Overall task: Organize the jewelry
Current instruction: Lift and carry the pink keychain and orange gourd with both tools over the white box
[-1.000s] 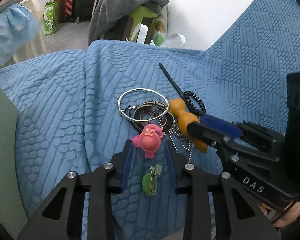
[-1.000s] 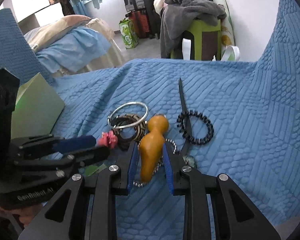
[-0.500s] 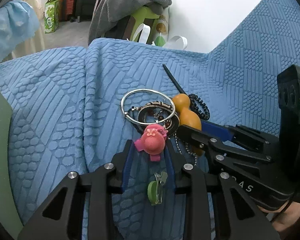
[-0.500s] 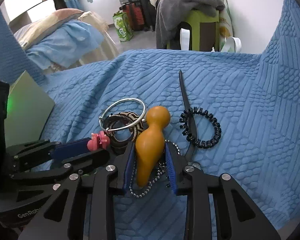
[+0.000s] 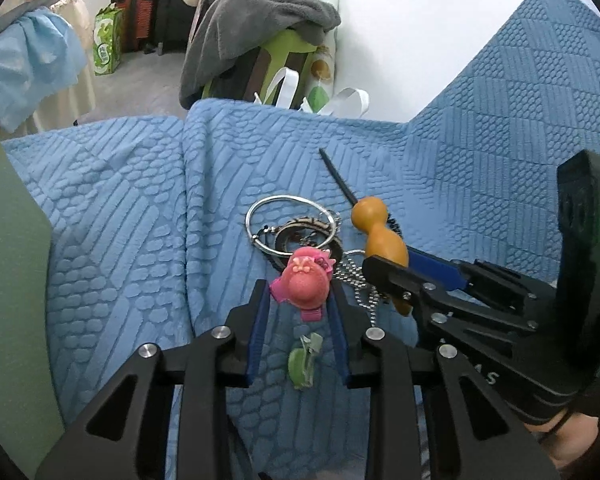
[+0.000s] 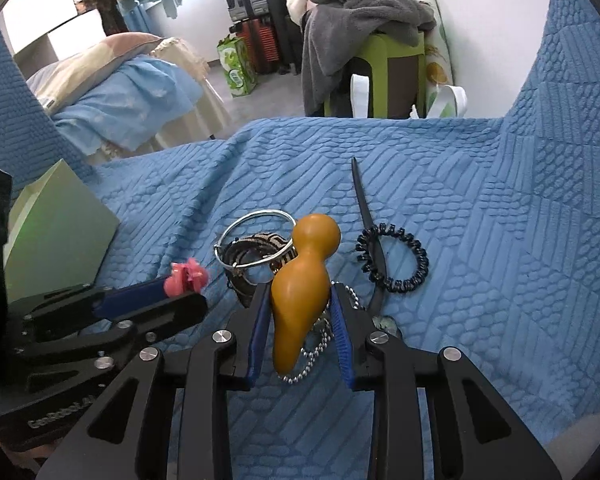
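My left gripper (image 5: 298, 294) is shut on a pink figure-shaped hair clip (image 5: 306, 280), held just above the blue blanket. A small green clip (image 5: 302, 360) shows below it, between the fingers. My right gripper (image 6: 300, 304) is shut on an orange gourd charm (image 6: 304, 276), whose ball chain (image 6: 312, 356) hangs under it. The two grippers sit side by side, the left gripper (image 6: 188, 292) to the right one's left. Beyond them lie a silver bangle (image 6: 256, 236), a patterned bangle (image 5: 308, 232), a black spiral hair tie (image 6: 396, 260) and a black hair stick (image 6: 364, 200).
A pale green box (image 6: 56, 240) stands at the left on the blue textured blanket (image 6: 480, 220). The blanket rises as a backrest at the right. Past its far edge are a green stool under grey clothes (image 6: 380, 40), bags and bedding on the floor.
The right gripper has raised the gourd off the blanket, and its chain now dangles. The left gripper keeps its hold on the pink clip and has barely moved.
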Demonstrator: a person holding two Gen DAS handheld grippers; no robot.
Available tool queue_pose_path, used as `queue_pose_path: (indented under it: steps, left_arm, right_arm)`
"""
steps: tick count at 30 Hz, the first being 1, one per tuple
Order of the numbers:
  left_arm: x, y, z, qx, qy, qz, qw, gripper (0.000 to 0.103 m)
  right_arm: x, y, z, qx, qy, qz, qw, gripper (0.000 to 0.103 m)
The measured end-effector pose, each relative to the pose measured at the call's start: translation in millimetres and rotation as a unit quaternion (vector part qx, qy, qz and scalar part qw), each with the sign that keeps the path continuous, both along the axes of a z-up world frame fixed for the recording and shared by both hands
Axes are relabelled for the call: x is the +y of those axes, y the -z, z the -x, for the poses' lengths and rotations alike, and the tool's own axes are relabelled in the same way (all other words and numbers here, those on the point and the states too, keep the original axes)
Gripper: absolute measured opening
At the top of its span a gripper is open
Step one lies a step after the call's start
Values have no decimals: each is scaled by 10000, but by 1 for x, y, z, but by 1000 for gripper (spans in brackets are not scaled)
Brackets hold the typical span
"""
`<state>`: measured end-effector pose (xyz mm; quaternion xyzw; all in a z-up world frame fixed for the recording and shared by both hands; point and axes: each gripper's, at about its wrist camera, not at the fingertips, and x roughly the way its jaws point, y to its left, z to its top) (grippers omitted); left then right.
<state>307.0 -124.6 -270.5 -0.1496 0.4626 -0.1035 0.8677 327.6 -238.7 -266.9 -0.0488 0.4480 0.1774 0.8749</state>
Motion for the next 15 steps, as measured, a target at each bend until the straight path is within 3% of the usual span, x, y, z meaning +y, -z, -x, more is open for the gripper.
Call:
queue_pose_path:
  steps: [8,15]
  left_arm:
    - [22,-37,20,-205,-82,43,9997,30]
    - [46,-97,37,-644,-142,-71,9978,30]
  right_arm:
    - [-2,-29,19,-149,278,-57,9995,27]
    - [5,-72,40,-480,391,-68,9981,27]
